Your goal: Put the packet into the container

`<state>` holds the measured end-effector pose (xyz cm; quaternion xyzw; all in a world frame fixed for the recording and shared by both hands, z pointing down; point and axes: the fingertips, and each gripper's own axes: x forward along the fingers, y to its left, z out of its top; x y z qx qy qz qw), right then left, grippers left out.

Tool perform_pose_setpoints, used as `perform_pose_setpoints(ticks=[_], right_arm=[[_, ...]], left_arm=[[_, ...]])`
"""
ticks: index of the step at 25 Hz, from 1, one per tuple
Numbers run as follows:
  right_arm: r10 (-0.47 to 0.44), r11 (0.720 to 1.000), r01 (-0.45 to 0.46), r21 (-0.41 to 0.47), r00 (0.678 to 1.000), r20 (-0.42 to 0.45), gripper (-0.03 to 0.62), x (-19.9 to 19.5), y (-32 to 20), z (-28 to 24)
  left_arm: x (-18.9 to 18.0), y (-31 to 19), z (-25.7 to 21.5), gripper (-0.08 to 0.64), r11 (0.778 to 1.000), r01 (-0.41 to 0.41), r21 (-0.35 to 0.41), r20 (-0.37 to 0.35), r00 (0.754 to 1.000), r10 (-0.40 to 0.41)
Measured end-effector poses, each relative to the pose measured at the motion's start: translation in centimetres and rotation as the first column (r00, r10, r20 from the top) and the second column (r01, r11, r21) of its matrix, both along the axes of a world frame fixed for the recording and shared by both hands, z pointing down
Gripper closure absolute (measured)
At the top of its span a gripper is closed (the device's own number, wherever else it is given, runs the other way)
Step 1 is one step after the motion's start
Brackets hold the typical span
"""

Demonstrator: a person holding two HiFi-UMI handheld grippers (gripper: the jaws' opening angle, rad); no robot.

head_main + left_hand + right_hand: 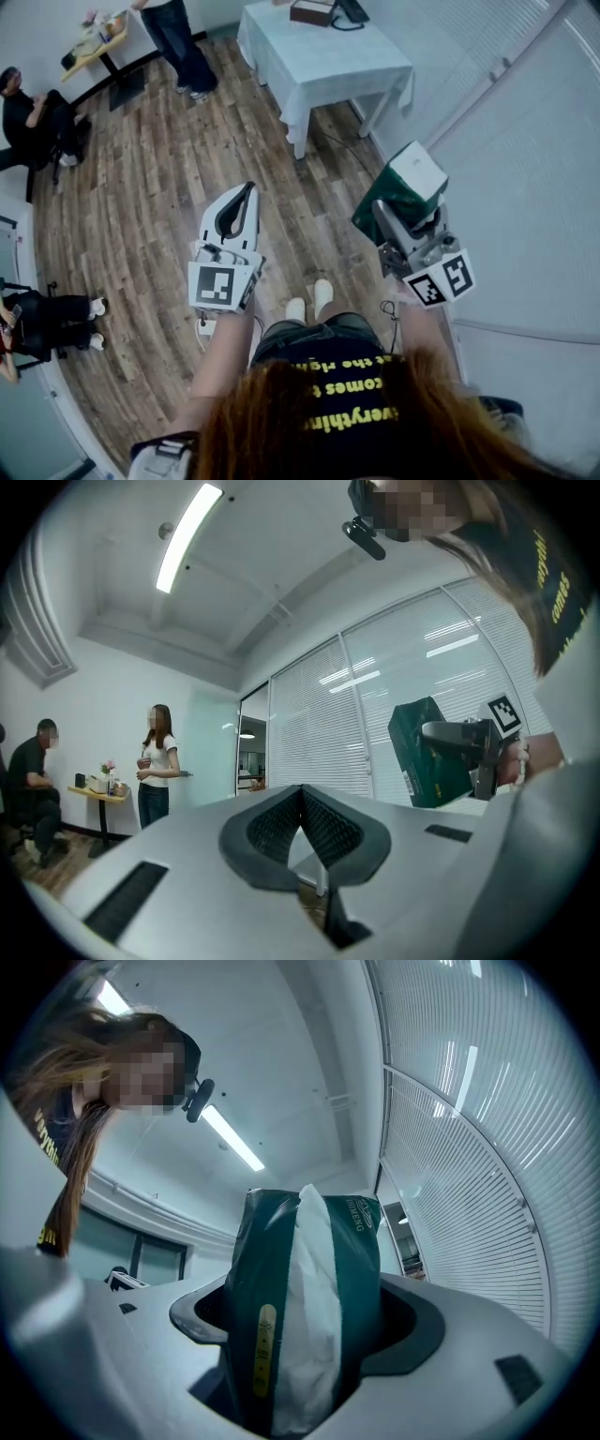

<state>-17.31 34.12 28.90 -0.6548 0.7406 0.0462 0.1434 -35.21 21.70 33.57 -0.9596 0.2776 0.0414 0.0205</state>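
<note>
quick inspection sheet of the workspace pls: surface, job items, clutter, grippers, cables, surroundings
surface: wooden floor; table with a white cloth ahead
job's things: green and white packet held up in the air; container: nothing seen
clutter: dark box on the table
grippers: left gripper fingers together, empty; right gripper fingers shut on the packet
cables: thin cable hanging below the right gripper
surroundings: standing person beside a small table; seated person; second seated person; blinds along the right
</note>
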Motion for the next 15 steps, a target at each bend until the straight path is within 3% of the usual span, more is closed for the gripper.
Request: perform_pose_setpoints(ticks=[6,11,15], right_arm=[[-0.015,1.0,0.015,0.024,1.0,0.0,0.213,0.0,0.0,-0.1],[-0.028,0.999,0.027,0.042,0.999,0.024,0.212,7.1,-1.9,-0.8],[-0.032,0.998,0.03,0.054,0.999,0.026,0.212,9.6,-2.7,-1.4]], left_arm=[[0.1,0.5,-1.0,0.558,0.999,0.016,0.028,0.002,1.0,-0.016],[7.4,-0.5,-2.0,0.558,0.999,-0.003,0.044,-0.001,1.0,0.003],[10.1,-0.6,-2.9,0.558,0.998,-0.019,0.062,-0.025,0.999,0.02]])
